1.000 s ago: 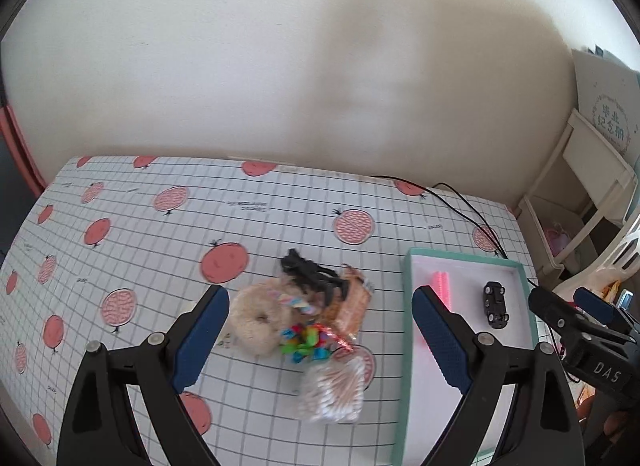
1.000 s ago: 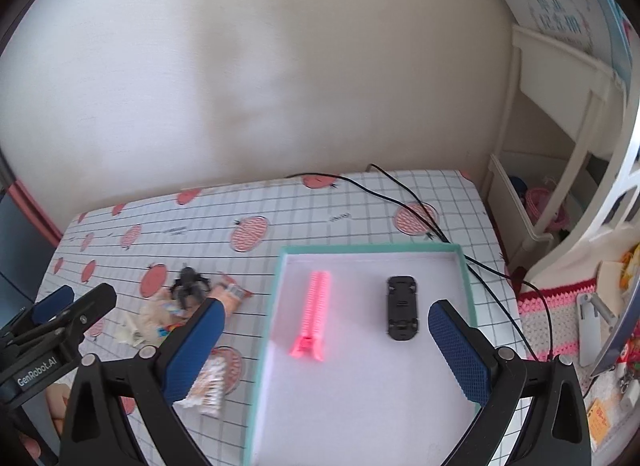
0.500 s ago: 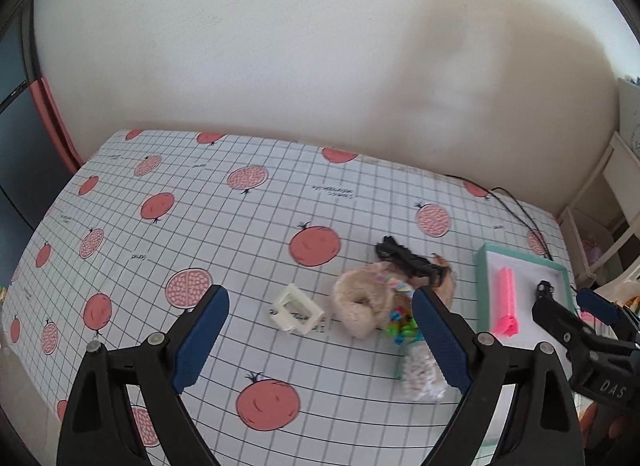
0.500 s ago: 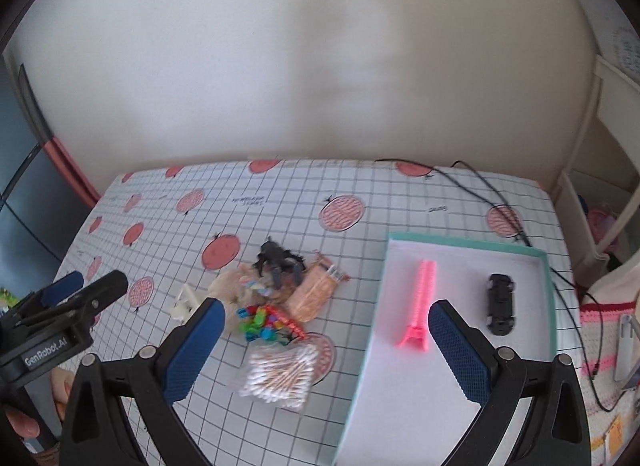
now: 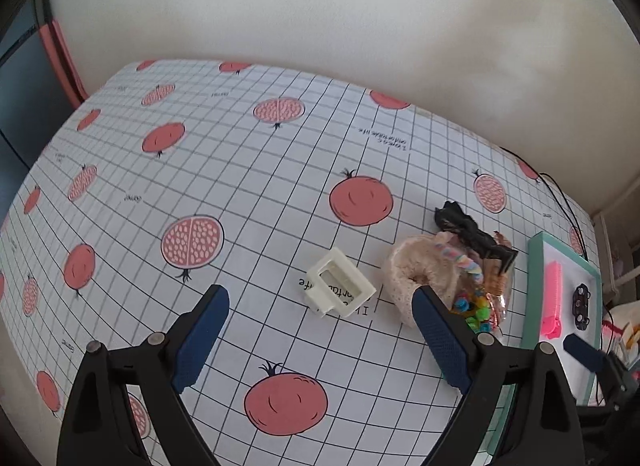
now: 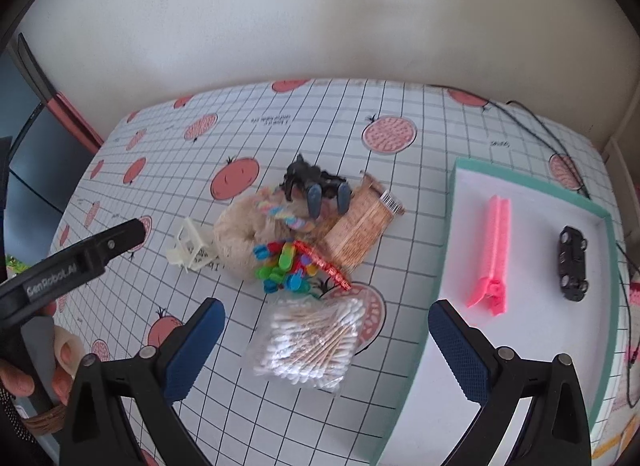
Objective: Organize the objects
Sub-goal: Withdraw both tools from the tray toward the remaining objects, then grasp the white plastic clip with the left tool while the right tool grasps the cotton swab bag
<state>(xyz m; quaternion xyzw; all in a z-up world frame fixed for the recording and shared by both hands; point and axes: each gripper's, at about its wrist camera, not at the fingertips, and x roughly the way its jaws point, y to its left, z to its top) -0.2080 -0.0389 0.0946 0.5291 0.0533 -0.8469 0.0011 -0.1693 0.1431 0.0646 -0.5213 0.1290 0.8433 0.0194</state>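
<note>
While both tools (image 5: 320,342) (image 6: 326,342) gape empty, the left tool's finger (image 5: 440,338) hides part of the clip bag (image 5: 478,308).

A pomegranate-print gridded tablecloth (image 6: 432,137) carries a teal-rimmed tray (image 6: 450,225), a cream clip (image 5: 340,288) and a heap of small items (image 6: 304,242).

I see a heap mid-table: cream hair claw (image 5: 340,288), beige scrunchie (image 6: 240,231), cotton swab bag (image 6: 310,344). The teal tray (image 6: 606,286) at the right edge holds a pink clip (image 6: 494,252) and black toy car (image 6: 573,264).
</note>
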